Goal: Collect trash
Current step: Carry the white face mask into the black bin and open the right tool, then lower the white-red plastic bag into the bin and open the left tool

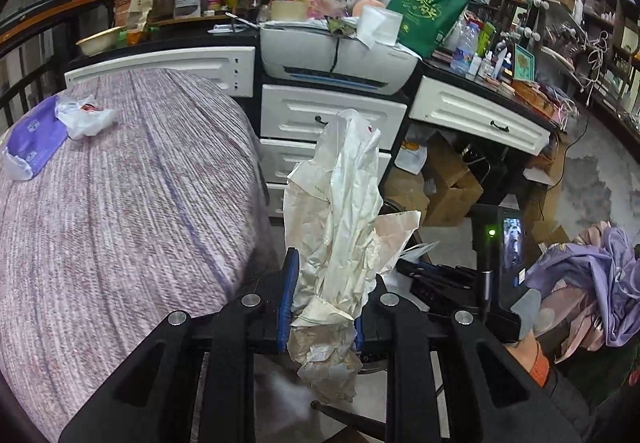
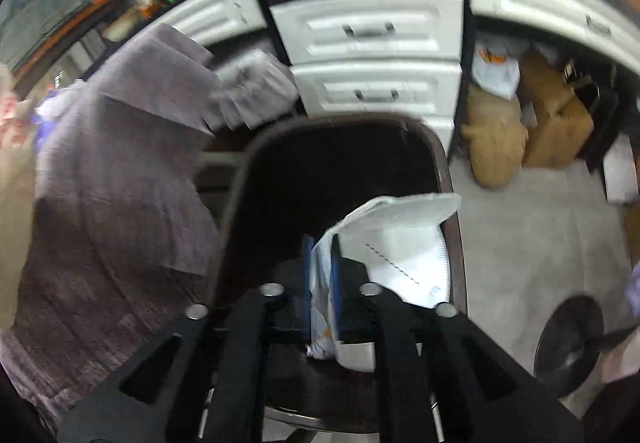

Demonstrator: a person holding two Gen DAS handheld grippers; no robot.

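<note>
My left gripper (image 1: 325, 303) is shut on a crumpled wad of white and brown paper (image 1: 344, 227), held up beside the bed. More trash lies on the bed at the far left: a crumpled clear wrapper (image 1: 86, 117) and a purple packet (image 1: 34, 139). My right gripper (image 2: 322, 283) is shut on a white paper wrapper (image 2: 400, 243), held over the open dark trash bin (image 2: 452, 179). The right gripper's body also shows in the left wrist view (image 1: 460, 283), low at the right. The right wrist view is blurred.
A bed with a pink-purple cover (image 1: 120, 203) fills the left. White drawers (image 1: 332, 119) and a printer (image 1: 340, 55) stand ahead, cardboard boxes (image 1: 448, 179) under the desk. A purple cloth (image 1: 592, 275) lies at the right. A black round base (image 2: 568, 343) stands on the floor.
</note>
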